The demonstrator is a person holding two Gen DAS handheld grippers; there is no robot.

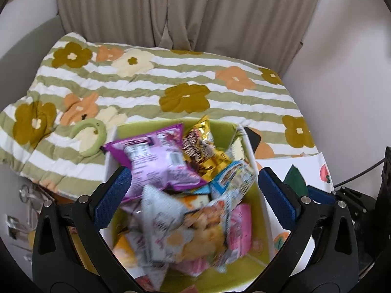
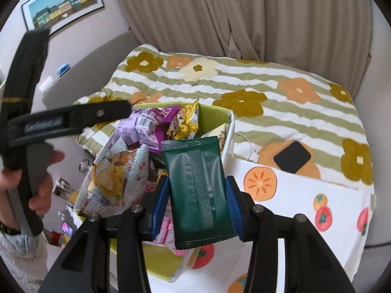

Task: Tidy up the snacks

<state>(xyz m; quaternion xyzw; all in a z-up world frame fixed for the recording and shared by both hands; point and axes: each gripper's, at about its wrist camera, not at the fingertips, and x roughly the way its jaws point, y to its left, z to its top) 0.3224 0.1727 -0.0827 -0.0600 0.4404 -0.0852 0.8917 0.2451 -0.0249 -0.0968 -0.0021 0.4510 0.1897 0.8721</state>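
Looks mostly done by the state of things. Green-lined bin (image 1: pixel 254 151) on the bed already stuffed with snacks: purple bag (image 1: pixel 156 161) and gold bag (image 1: pixel 202 144) at the far end, chip bags near. Right gripper (image 2: pixel 196 201) clamped on a dark green packet (image 2: pixel 198 190), held upright just over the bin's near right side. Left gripper (image 1: pixel 193 195) spread wide above the pile, gripping nothing. Probably just that packet left to drop in. Black phone (image 2: pixel 292 157) lying off to the right.

Beige curtain (image 2: pixel 244 17), pale wall (image 1: pixel 342 73), framed picture (image 2: pixel 63 5).
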